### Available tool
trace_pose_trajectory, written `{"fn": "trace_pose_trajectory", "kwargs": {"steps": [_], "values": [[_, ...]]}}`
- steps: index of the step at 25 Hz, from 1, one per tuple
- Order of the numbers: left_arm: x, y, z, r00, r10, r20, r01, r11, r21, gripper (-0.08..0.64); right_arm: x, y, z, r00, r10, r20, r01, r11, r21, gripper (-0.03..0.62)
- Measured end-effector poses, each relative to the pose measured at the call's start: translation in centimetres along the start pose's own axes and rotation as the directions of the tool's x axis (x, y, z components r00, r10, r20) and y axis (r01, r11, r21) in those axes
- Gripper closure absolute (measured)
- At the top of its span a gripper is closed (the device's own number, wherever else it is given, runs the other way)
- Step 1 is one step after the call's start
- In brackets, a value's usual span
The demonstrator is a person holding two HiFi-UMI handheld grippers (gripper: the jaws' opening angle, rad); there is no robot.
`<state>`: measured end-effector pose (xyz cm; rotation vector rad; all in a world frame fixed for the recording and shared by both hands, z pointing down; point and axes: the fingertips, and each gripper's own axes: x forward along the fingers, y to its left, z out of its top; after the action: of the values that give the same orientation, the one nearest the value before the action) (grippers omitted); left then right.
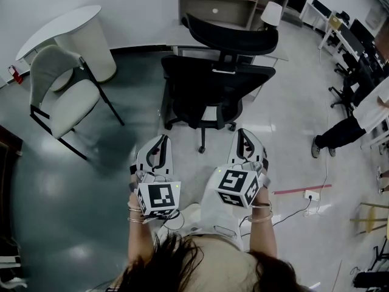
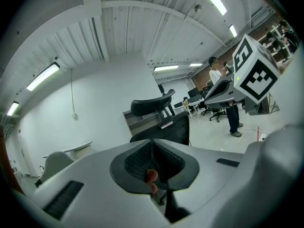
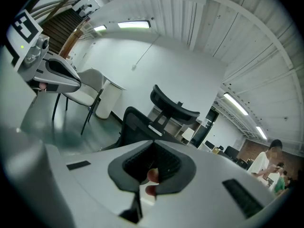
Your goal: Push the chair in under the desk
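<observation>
My left gripper (image 1: 161,140) was pressed together with nothing between its jaws, and my right gripper (image 1: 244,132) was the same, shut on nothing. I held the two side by side, pointing at the black office chair (image 1: 213,84). The chair stood ahead of me with its mesh back and headrest turned my way, right against the white desk (image 1: 173,41). I could not tell how far its seat reached under the desktop. Neither gripper touched the chair, and bare floor showed between my fingertips and its wheeled base. A cream armchair (image 1: 64,90) on a black frame stood off to the left, beside a round white table (image 1: 67,23). A person (image 1: 346,129) stood far to the right, near other desks.
</observation>
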<state>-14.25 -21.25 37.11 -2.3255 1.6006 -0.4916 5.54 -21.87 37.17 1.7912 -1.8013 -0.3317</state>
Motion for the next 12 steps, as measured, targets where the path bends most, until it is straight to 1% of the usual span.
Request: {"fn": "trace_pose_trajectory", "kwargs": {"steps": [5, 12], "values": [[-0.63, 0.48, -0.14, 1.000, 0.007, 0.007, -0.007, 1.000, -0.023, 0.535, -0.28, 0.60, 0.60, 1.000, -0.001, 0.011, 0.001, 1.000, -0.031, 0.569], [-1.14, 0.52, -0.20, 1.000, 0.026, 0.011, -0.025, 0.998, -0.050, 0.535, -0.77, 0.44, 1.11, 1.000, -0.014, 0.028, 0.017, 0.994, -0.112, 0.569]]}}
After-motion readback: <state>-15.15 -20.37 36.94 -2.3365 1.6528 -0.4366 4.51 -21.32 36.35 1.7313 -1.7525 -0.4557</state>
